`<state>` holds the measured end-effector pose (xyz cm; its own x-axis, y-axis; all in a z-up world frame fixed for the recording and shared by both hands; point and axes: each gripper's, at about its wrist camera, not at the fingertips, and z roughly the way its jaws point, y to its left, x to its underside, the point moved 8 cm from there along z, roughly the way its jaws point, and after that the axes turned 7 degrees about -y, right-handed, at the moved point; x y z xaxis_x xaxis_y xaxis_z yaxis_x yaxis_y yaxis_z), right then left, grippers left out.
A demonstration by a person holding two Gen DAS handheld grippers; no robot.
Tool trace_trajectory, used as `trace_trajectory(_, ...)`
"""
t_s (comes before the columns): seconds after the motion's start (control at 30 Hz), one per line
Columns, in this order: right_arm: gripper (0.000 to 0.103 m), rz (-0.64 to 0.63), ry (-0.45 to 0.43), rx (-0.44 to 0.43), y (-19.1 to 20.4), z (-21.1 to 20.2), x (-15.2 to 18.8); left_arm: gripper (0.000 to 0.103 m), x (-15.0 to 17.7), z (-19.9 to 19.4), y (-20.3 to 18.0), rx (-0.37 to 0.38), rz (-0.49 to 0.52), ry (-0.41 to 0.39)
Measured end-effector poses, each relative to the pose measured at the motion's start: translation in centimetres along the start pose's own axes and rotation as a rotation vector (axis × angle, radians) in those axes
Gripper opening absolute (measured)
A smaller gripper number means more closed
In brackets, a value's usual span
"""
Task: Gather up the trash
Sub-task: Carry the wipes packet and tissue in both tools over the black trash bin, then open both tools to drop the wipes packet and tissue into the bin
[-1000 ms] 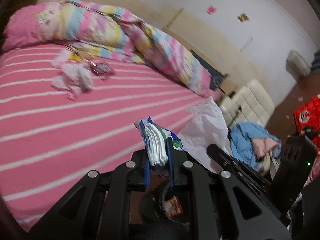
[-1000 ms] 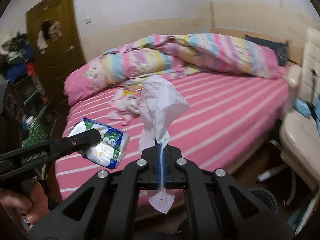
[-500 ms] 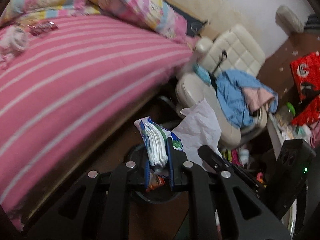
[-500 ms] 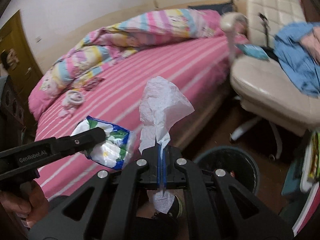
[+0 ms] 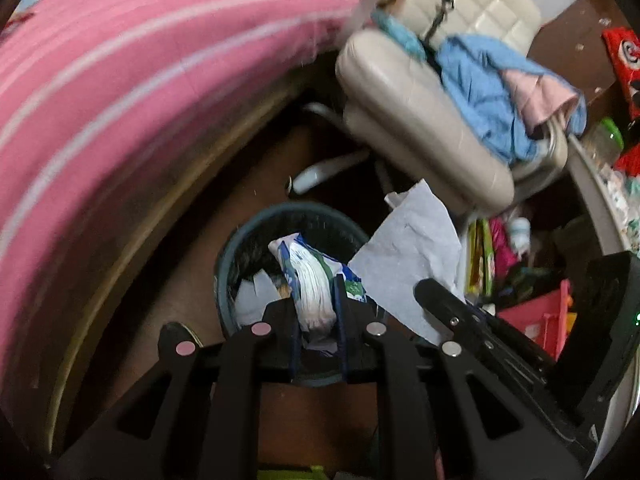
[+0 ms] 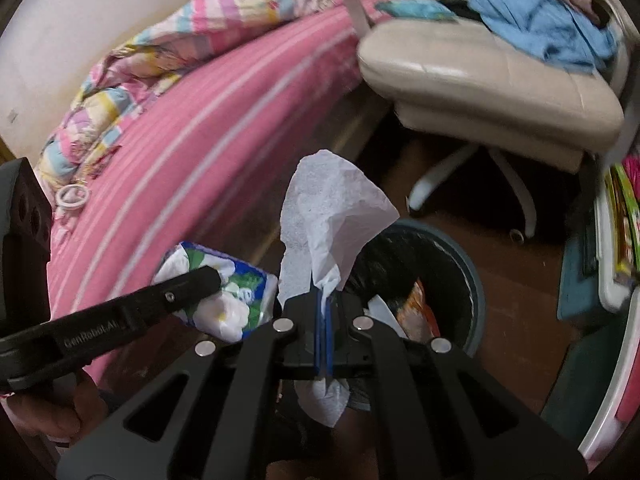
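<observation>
My left gripper is shut on a blue, green and white tissue pack and holds it right above a round dark trash bin on the floor. The pack also shows in the right wrist view. My right gripper is shut on a crumpled white tissue, held over the near left rim of the bin. That tissue also shows in the left wrist view. The bin holds white paper and an orange wrapper.
A pink striped bed fills the left side, with a bundled quilt and small litter on it. A cream office chair with blue clothes stands behind the bin. Clutter and a pink crate lie at the right.
Both grippers swung away from the bed and tipped down toward the floor. The trash bin has come into full view under the tissue pack and the tissue. Both grips are unchanged.
</observation>
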<state>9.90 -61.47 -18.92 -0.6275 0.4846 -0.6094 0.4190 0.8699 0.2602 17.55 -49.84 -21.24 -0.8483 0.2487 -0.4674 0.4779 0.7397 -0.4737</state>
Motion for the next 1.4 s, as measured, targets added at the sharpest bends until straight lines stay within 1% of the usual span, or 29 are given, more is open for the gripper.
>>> trace_trajectory(0.13,0.002,0.031,0.048,0.025,-1.9,2.0,1.5,0.014,0.1,2.8,-0.2,0.007,0.022,0.041)
trace_trajectory(0.27,0.002,0.054,0.095,0.049,-3.6,3.8,2.9,0.014,1.0,5.8,0.0,0.007,0.027,0.108)
trace_trajectory(0.37,0.002,0.067,0.129,0.068,-4.4,5.1,3.9,0.014,2.1,8.4,0.2,-0.004,0.027,0.166)
trace_trajectory(0.5,0.002,0.083,0.185,0.094,-5.8,7.1,5.7,0.015,3.2,10.5,0.8,-0.024,0.022,0.221)
trace_trajectory(0.63,0.002,0.08,0.229,0.112,-6.3,8.5,7.2,0.016,4.4,12.7,1.3,-0.039,0.024,0.272)
trace_trajectory(0.7,0.003,0.075,0.254,0.123,-6.8,9.3,7.9,0.019,4.9,13.6,1.7,-0.048,0.023,0.287)
trace_trajectory(0.73,0.004,0.075,0.259,0.128,-6.9,9.4,8.2,0.029,5.2,14.1,1.9,-0.054,0.018,0.301)
trace_trajectory(0.77,0.004,0.072,0.272,0.139,-7.3,9.7,8.5,0.05,5.3,14.4,2.1,-0.062,0.015,0.311)
trace_trajectory(0.8,0.02,0.073,0.282,0.147,-7.4,9.8,8.9,0.062,5.4,14.7,2.5,-0.089,0.018,0.315)
trace_trajectory(0.83,0.048,0.078,0.282,0.157,-7.6,9.9,9.1,0.069,5.4,14.7,2.8,-0.105,0.019,0.301)
trace_trajectory(0.9,0.068,0.082,0.246,0.194,-8.2,9.5,9.0,0.07,5.1,14.7,3.0,-0.113,0.012,0.295)
trace_trajectory(0.97,0.072,0.081,0.228,0.229,-8.6,9.1,9.0,0.074,4.8,14.6,3.2,-0.124,0.001,0.292)
trace_trajectory(1.03,0.078,0.09,0.219,0.247,-9.2,9.0,8.8,0.077,4.3,14.1,3.7,-0.137,-0.018,0.272)
trace_trajectory(1.17,0.085,0.092,0.179,0.263,-8.8,7.8,7.8,0.087,3.2,12.8,4.2,-0.167,-0.066,0.223)
trace_trajectory(1.23,0.086,0.089,0.163,0.26,-8.3,7.2,7.3,0.087,2.8,11.9,4.5,-0.182,-0.097,0.208)
trace_trajectory(1.4,0.086,0.078,0.091,0.23,-5.8,4.8,5.1,0.087,1.8,8.4,5.4,-0.178,-0.181,0.151)
